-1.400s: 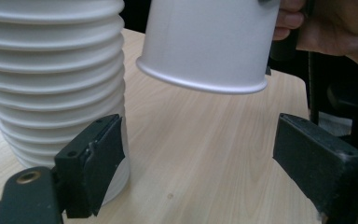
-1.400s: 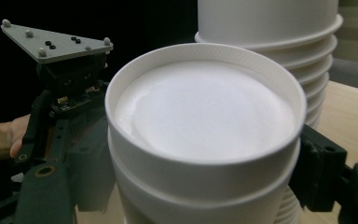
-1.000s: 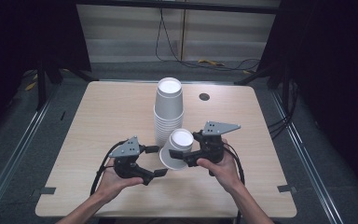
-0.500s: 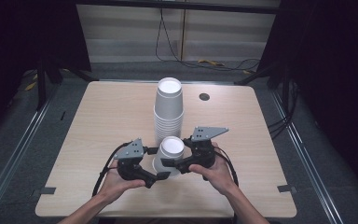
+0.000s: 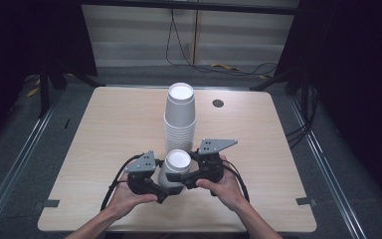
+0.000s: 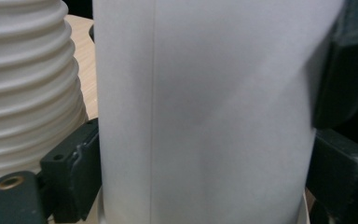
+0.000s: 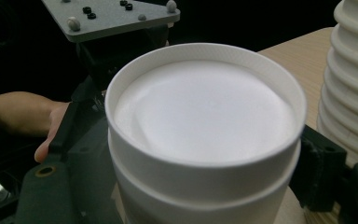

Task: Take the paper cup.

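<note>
The cup (image 5: pixel 175 169) stands inverted on the table (image 5: pixel 104 129), near its near edge, just in front of the cup stack (image 5: pixel 179 117). A second rim shows below its top in the right gripper view. The left gripper (image 5: pixel 160 191) has just been opening its jaws; they flank the cup's lower wall, contact unclear. The right gripper (image 5: pixel 185 178) pinches the cup from the right.

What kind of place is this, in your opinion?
Probably a lab or studio set up for recording: a bare wooden table ringed by dark curtains, loose cables on the floor, and a stack of cups for practice.
</note>
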`<state>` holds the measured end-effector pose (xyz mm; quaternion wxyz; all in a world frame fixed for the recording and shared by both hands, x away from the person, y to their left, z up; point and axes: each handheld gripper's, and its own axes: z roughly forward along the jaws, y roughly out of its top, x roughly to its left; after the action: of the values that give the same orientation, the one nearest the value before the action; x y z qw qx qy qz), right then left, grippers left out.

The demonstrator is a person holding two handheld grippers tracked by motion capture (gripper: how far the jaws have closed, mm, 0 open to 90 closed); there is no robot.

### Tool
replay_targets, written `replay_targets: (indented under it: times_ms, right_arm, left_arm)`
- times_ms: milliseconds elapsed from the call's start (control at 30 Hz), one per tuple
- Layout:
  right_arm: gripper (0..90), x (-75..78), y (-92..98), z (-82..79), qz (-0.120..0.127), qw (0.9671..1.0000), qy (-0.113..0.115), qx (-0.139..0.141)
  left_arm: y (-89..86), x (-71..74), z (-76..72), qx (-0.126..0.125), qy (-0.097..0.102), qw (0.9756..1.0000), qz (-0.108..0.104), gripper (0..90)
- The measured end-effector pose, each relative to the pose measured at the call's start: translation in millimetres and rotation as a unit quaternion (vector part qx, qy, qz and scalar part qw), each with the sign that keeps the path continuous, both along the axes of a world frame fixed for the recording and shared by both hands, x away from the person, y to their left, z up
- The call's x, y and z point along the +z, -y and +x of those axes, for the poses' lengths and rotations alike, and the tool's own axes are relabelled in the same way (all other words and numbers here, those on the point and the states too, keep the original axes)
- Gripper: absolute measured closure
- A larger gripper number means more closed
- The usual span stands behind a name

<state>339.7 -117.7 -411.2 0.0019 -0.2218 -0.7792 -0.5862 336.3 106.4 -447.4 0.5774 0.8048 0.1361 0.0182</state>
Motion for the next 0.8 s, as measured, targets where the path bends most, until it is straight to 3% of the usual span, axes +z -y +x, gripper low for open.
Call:
replay_targets:
  times_ms: [67,300,433,800]
  right_arm:
    - [22.3,0.8,0.8,-0.1,0.0,1.0,-0.002,0.0]
    - [20.9,-0.6,2.0,2.3,-0.006,0.9995,-0.028,0.011]
    - [13.7,-0.5,1.3,1.4,-0.011,0.9996,-0.026,0.006]
    - [13.9,-0.3,3.2,0.6,-0.01,0.9993,-0.033,0.017]
  left_arm:
    - [-1.2,1.2,-0.2,0.0,0.008,1.0,0.004,12.1]
    - [-2.2,2.0,-1.6,-0.012,0.008,0.9997,0.02,14.9]
    - [-2.3,2.6,-2.2,-0.019,0.011,0.9993,0.03,15.5]
    - [-6.3,-1.1,-0.8,-0.022,0.001,0.9988,0.044,16.2]
